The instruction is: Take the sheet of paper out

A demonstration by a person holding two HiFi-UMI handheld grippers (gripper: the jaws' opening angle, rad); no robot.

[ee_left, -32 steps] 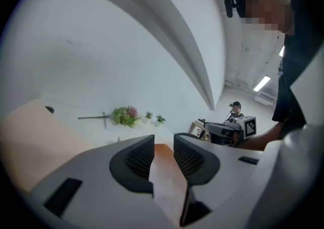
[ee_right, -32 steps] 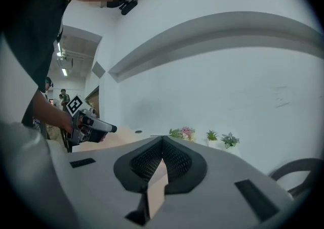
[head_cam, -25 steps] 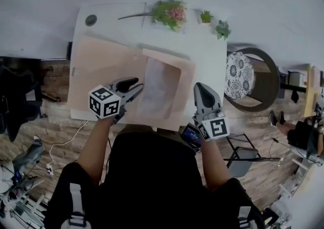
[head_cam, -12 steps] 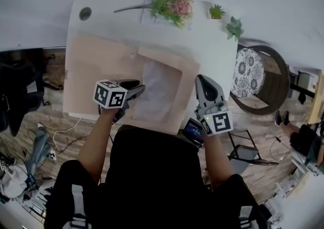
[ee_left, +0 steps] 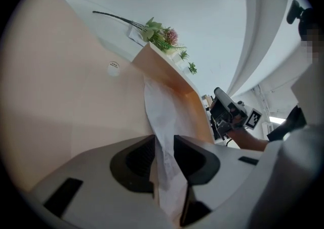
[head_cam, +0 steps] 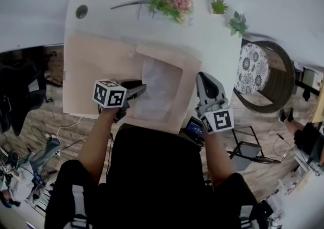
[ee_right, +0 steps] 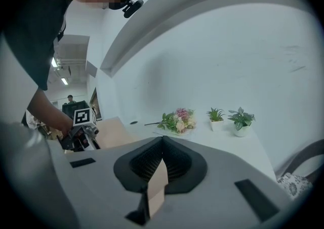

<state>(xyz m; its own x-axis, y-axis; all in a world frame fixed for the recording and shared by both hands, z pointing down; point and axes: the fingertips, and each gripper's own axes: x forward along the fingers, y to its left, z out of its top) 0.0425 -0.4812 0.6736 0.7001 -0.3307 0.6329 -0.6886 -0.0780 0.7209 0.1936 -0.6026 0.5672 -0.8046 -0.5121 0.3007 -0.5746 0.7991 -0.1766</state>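
- Worktop [head_cam: 223, 56]: a white surface on which everything rested. A flower spray [head_cam: 174, 3] lay at its far edge and could have been struck only if the folder were swung far forward.
- Mat [head_cam: 96, 66]: a tan sheet was laid over the left half, down to the near edge. Little friction was to be expected from its smooth face, so the folder could have been dragged across it toward the left edge.
- Folder [head_cam: 191, 74]: a tan folder was placed by the near edge, right of the middle. Its right margin was pinched by the right gripper [head_cam: 204, 80], whose jaws were closed on a strip of tan card [ee_right: 158, 185]. Only a narrow strip was held; had it slipped out, the folder would probably have travelled with the sheet and nothing would have been freed.
- Sheet of paper [ee_left: 157, 117]: a white sheet was not yet withdrawn and lay mostly inside the folder, under its raised cover. Its near left margin was clamped between the jaws of the left gripper [head_cam: 136, 90]. The sheet was already wrinkled at the pinch. A fast or skewed pull was judged likely to tear or crease it, and a pull against the cover's edge likely to snag it.
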